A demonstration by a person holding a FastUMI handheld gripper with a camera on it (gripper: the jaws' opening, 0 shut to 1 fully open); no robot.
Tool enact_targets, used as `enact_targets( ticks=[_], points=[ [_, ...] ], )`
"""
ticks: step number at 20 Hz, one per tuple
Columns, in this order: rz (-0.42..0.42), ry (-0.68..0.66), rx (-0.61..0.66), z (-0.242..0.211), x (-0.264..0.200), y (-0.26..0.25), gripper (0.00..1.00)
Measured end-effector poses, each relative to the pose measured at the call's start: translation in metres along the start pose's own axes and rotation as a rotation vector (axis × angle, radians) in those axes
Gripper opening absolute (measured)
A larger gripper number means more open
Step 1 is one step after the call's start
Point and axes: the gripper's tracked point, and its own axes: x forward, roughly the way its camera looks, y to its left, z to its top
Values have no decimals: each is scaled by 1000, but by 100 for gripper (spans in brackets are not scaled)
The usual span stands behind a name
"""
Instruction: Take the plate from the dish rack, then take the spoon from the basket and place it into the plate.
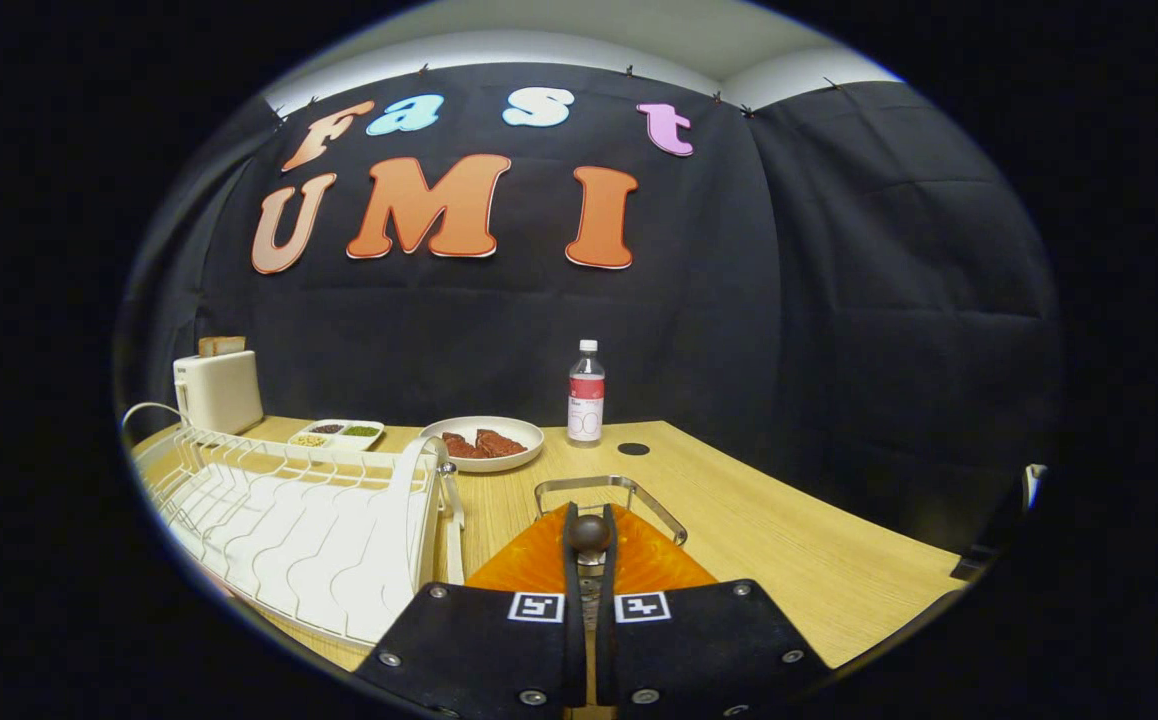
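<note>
So the gripper had its 2 fingers clenched on what looked like the spoon, dark rounded end poking up between them, right over the orange basket. The white dish rack just left of the basket looked empty, so my guess is the plate step was done, though the only plate beyond the basket held food. Bottle label was too small to read.

The table is showing a pale, matt wood grain, and the dish rack is looking like smooth white-coated wire. The orange basket is gleaming glossily under a shiny metal handle, while the far bottle is looking like clear plastic.
</note>
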Motion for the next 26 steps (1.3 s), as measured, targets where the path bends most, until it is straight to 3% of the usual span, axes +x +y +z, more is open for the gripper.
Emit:
enact_targets(
  ticks=[14, 26],
  points=[
    [6, -127, -30, 65, -54, -14, 3],
    [49, -199, -20, 102, -164, 0, 3]
  ],
)
